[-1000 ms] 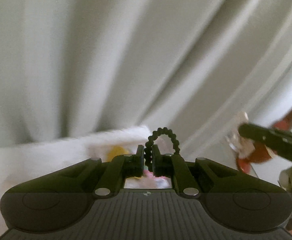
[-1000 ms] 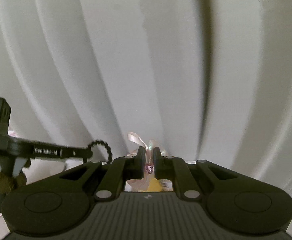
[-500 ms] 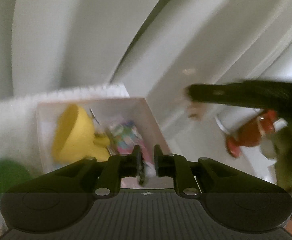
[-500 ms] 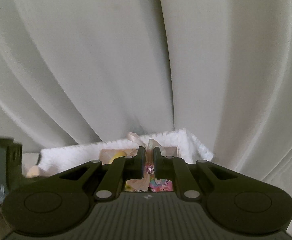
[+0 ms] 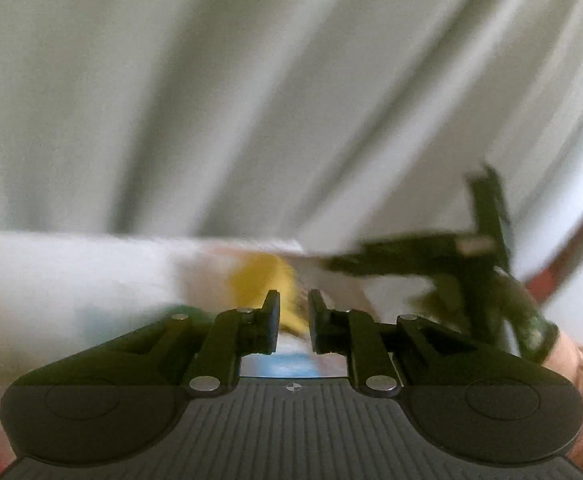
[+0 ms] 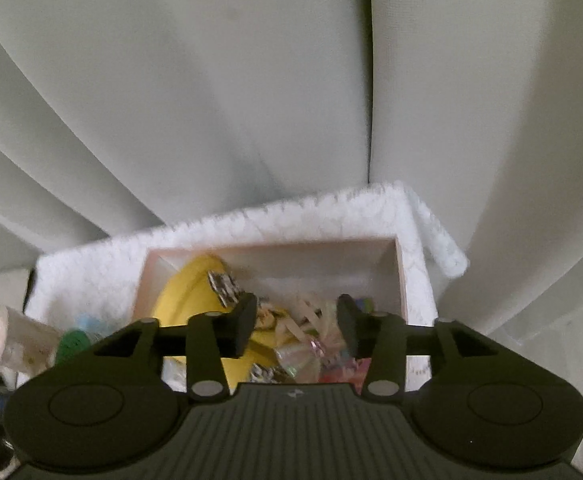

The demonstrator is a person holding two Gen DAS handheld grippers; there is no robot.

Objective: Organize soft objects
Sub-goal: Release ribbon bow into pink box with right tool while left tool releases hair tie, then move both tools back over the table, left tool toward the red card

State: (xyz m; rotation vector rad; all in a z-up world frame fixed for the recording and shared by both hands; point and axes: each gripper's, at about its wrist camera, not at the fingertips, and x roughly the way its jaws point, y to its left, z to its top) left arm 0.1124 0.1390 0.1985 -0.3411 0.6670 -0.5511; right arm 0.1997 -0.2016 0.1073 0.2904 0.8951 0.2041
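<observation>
Now the right tongs point(image 6: 297, 326) have just been opening over the box point(image 6: 399, 276), their jaws apart and gripping nothing, likely to drop the ribbon bow point(image 6: 311, 328) inside. The left tongs point(image 5: 293, 322) hang nearly closed and empty.

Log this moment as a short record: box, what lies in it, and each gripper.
box: pale open box on a white fluffy cloth
contents: yellow item, small shiny hair accessories
right gripper: over the box, jaws just opened, nothing pressed between them
left gripper: narrow gap, nothing visibly held; view blurred
backdrop: grey curtain
</observation>
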